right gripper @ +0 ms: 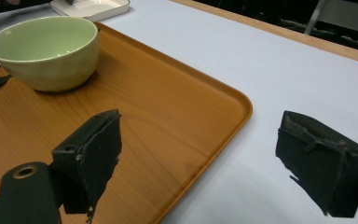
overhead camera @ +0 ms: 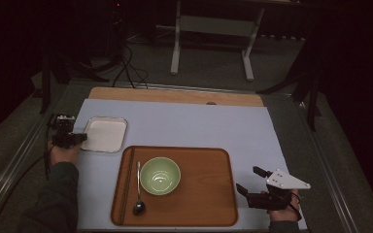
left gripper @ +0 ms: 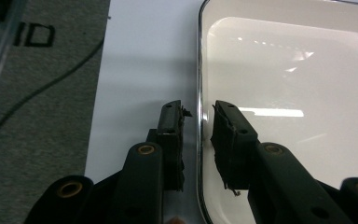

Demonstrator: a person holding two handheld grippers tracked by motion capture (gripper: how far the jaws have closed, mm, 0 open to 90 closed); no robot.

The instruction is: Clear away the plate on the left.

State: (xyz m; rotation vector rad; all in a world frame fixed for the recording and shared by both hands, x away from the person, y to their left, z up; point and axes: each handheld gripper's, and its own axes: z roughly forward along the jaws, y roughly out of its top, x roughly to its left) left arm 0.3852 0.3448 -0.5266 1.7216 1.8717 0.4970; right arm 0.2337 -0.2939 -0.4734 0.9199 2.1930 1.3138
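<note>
A shallow white rectangular tray [overhead camera: 104,133] lies at the left of the pale mat. My left gripper [overhead camera: 80,137] is at its left edge. In the left gripper view the jaws [left gripper: 198,105] straddle the tray's metal rim [left gripper: 199,140], one pad outside and one inside over the white bottom [left gripper: 284,93]. A narrow gap shows on each side of the rim, so the gripper is open. My right gripper [overhead camera: 247,178] stands wide open at the right edge of the wooden tray [overhead camera: 204,194], with nothing between its jaws [right gripper: 200,126].
On the wooden tray [right gripper: 168,102] stand a green bowl [overhead camera: 160,175] [right gripper: 44,51], a spoon [overhead camera: 138,194] to its left, and thin dark sticks [overhead camera: 124,184] along the left rim. The pale mat [overhead camera: 199,126] covers the table. A cable and grey floor lie left of the mat.
</note>
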